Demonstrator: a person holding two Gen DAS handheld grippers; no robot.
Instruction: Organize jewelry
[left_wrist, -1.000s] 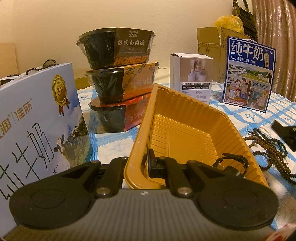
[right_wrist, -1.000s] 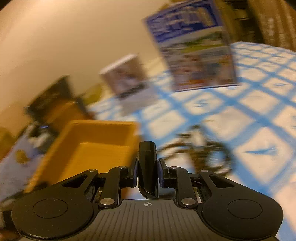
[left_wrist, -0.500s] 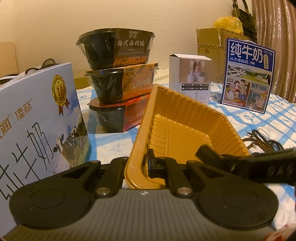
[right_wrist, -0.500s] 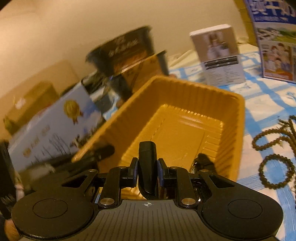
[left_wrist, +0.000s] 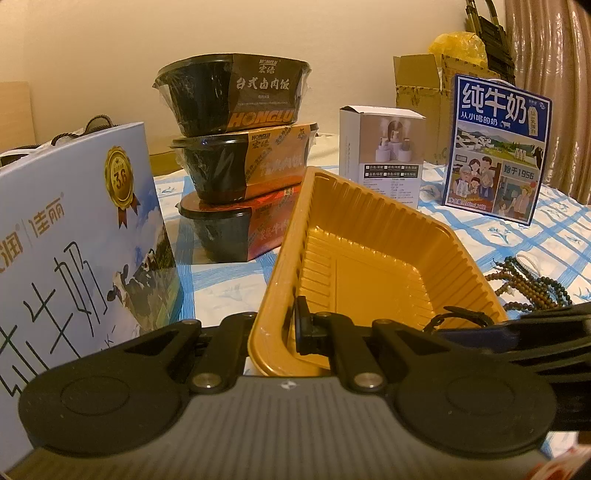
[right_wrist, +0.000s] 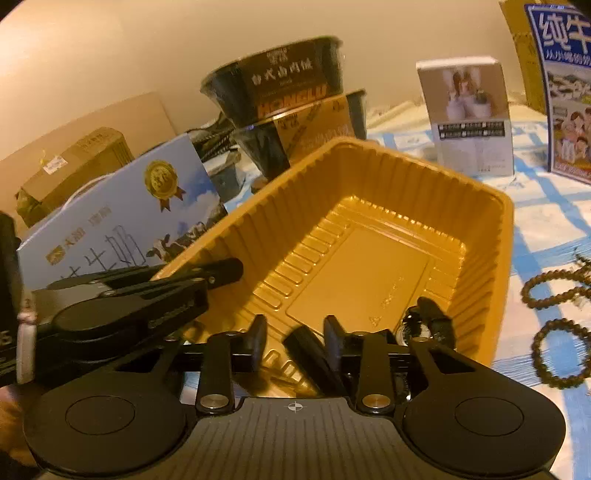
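Gold plastic is thin and light, so the tray (right_wrist: 369, 177) is judged the first thing that could go wrong. It is lifted at its near edge and tilted, so whatever is laid in it could slide toward the low side. If the grip on the rim is lost, the tray would probably drop back on the blue-checked tablecloth (right_wrist: 546, 206) and the pieces inside would be shaken.

The left gripper (left_wrist: 280, 328) is pressed together on the near wall of the tray, with one finger inside it and one outside, so the tray is carried by this pinch alone.

The right gripper (right_wrist: 295, 336) is held above the near end of the tray. Its jaws have just been opening and are now spread about half wide. A long black piece (right_wrist: 314, 354) is seen between them, tilted and leaning against the right finger, and it does not seem to be squeezed any more. It may catch on that finger instead of falling, or land on the rim and tip out of the tray.

A second dark item (right_wrist: 428, 325) already lies in the near right corner of the tray; what it is cannot be told.

The brown bead strings (left_wrist: 535, 291) are not yet collected and lie on the cloth just right of the tray.
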